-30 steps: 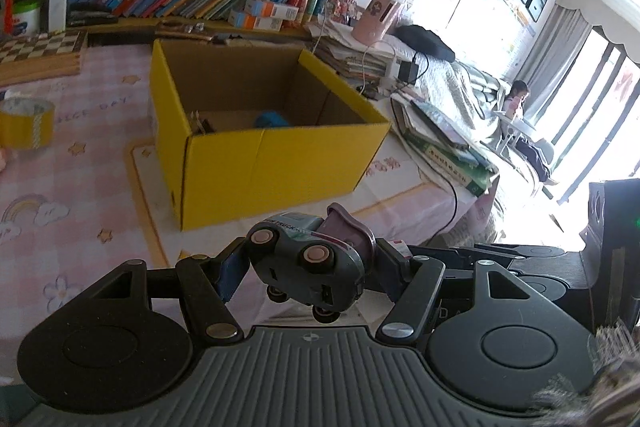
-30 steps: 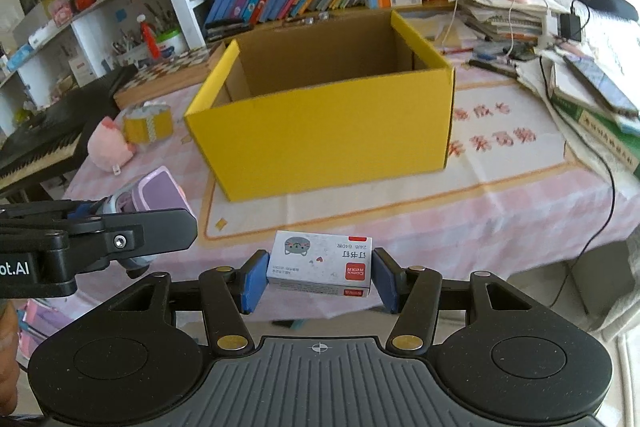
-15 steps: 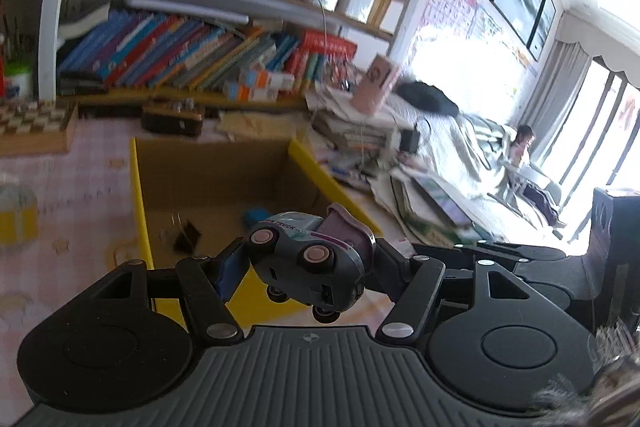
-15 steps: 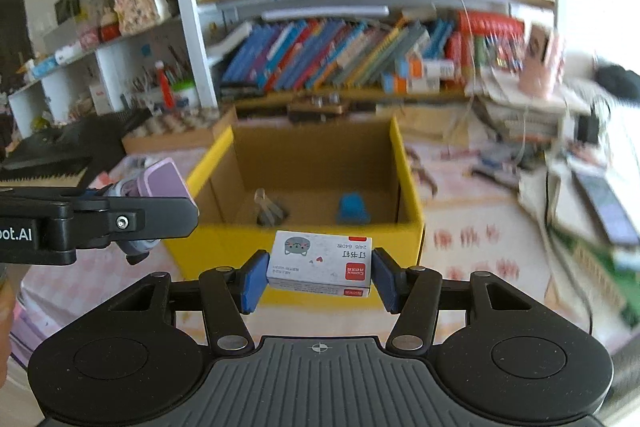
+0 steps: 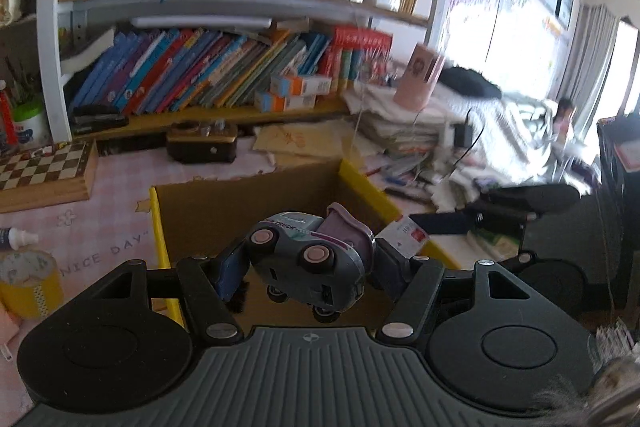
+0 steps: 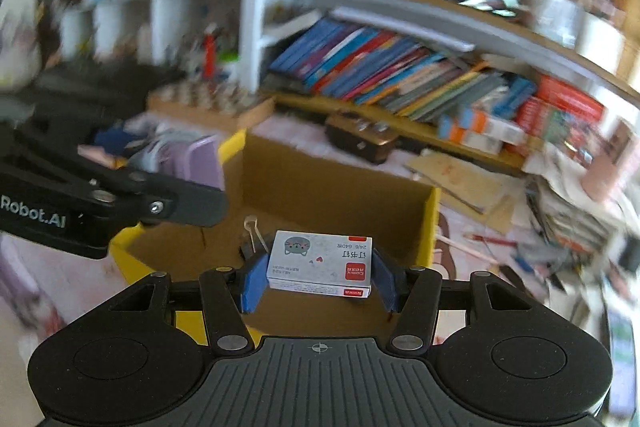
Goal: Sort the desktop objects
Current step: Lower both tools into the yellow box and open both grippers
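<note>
My left gripper (image 5: 306,269) is shut on a grey and purple toy truck (image 5: 308,259), held tilted above the open yellow cardboard box (image 5: 160,227). In the right wrist view my right gripper (image 6: 318,273) is shut on a small white staple box (image 6: 320,259) with a cat face and red label, also over the yellow box (image 6: 434,223). A binder clip (image 6: 254,233) lies on the box floor. The left gripper (image 6: 120,195) with the purple truck part shows at the left of the right wrist view; the staple box (image 5: 404,233) and right gripper finger show at the right of the left wrist view.
A bookshelf (image 5: 224,67) full of books stands behind the box. A chessboard box (image 5: 44,171), a yellow tape roll (image 5: 28,283) and a small bottle (image 5: 16,239) sit on the pink tablecloth at left. Paper stacks (image 5: 400,123) and a pink cup (image 5: 418,79) crowd the right.
Both grippers have moved forward and up, from in front of the box to above its open top, each still holding its object. The right gripper has rolled, tilting its view.
</note>
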Available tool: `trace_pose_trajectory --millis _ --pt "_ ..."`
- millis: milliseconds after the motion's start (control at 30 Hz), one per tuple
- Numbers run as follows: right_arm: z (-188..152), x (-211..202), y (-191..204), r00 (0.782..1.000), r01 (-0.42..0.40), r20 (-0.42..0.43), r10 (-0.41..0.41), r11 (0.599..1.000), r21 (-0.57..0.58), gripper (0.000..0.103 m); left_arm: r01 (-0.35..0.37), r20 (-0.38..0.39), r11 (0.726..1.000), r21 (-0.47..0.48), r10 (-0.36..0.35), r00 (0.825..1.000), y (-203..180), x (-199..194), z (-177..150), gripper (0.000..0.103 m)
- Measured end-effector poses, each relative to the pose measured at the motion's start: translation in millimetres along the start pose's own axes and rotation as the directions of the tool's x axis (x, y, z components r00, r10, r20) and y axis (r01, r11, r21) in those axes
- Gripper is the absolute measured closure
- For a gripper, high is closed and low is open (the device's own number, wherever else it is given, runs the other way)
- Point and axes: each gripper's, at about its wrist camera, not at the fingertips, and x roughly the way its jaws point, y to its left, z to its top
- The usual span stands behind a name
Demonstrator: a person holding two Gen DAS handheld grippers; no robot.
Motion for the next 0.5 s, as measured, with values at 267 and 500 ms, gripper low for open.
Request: trace_pose_trajectory --millis 267,500 --pt "11.0 63.3 -4.6 0.979 -0.087 -0.197 0.054 0.983 -0.16 0.047 -0.053 -0.165 0.997 0.047 0.06 0.984 10.6 53.9 0.6 0.039" --pt "10.1 99.9 -1.4 0.94 -0.179 -0.33 0.086 0.948 -0.263 0.047 -0.08 -0.258 0.994 0.073 0.096 0.961 13.6 83.8 -0.6 0.039"
